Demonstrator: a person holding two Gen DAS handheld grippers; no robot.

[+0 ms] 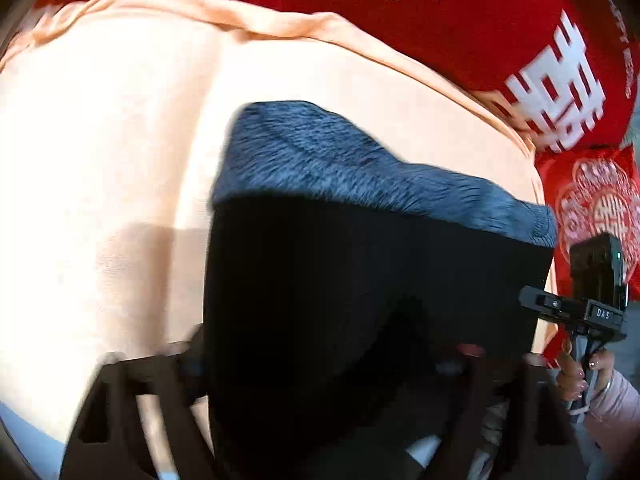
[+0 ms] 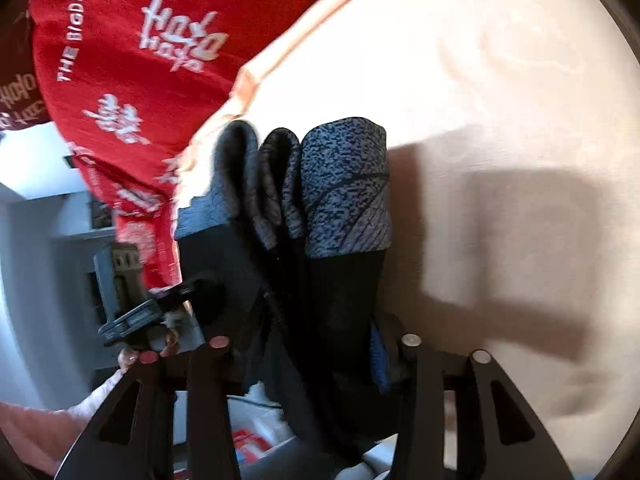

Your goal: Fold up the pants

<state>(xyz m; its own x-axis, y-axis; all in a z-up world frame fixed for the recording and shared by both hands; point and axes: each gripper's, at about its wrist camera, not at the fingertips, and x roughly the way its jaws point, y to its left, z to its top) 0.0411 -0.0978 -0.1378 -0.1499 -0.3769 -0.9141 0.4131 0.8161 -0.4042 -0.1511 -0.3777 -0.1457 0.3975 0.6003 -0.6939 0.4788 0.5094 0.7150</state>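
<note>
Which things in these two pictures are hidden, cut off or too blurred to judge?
- Left wrist view: the black pants cover the left gripper, so its grip cannot be judged.
- Left wrist view: motion blur smears the white print on the red cloth.
- Right wrist view: the pants run off the bottom edge; their full shape is unseen.
- Right wrist view: the right gripper has pants between its fingers; pad contact is unclear.

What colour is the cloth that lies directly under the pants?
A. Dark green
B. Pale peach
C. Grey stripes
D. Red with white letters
B: the dark pants with a grey-blue speckled band lie on a pale peach cloth; the red printed cloth is beyond its edge.
</note>
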